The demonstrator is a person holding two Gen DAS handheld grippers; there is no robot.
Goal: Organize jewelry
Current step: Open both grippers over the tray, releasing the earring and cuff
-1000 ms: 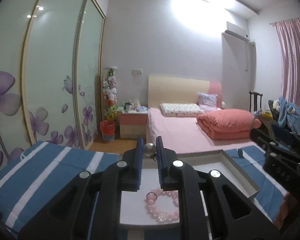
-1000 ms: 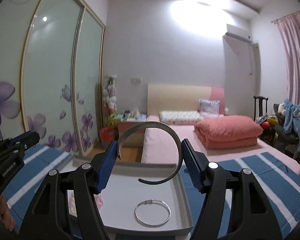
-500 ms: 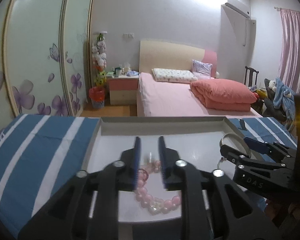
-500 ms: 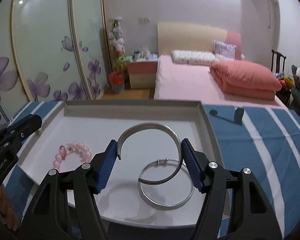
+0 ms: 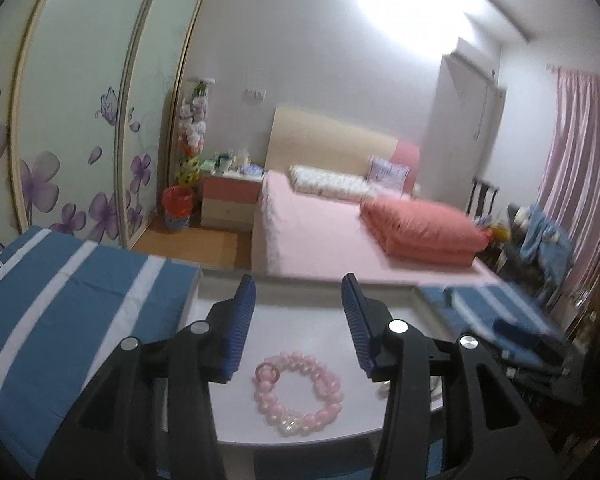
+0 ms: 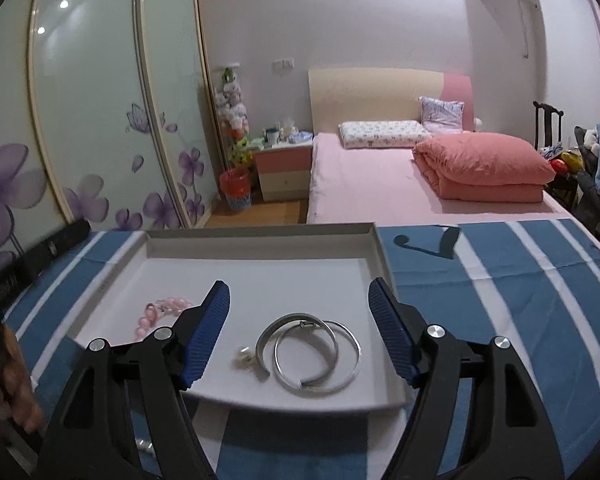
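A shallow white tray [image 6: 260, 248] lies on a blue and white striped cloth [image 6: 500, 280]. In it lie a pink bead bracelet [image 5: 298, 392], also seen in the right wrist view [image 6: 160, 312], a small pearl piece [image 6: 242, 357], an open silver cuff [image 6: 296, 340] and a thin silver bangle [image 6: 340, 360], the two overlapping. My left gripper [image 5: 298, 312] is open and empty above the pink bracelet. My right gripper [image 6: 300, 316] is open and empty above the silver pieces.
The tray [image 5: 300, 320] has raised walls. A small dark clip [image 6: 440, 242] lies on the cloth right of the tray. The left gripper's body [image 6: 28, 264] shows at the left edge. Beyond are a pink bed [image 6: 380, 176] and wardrobe doors [image 6: 100, 120].
The right gripper opened and let the silver cuff down onto the thin bangle in the tray. The left gripper opened; the small pearl it held now lies in the tray.
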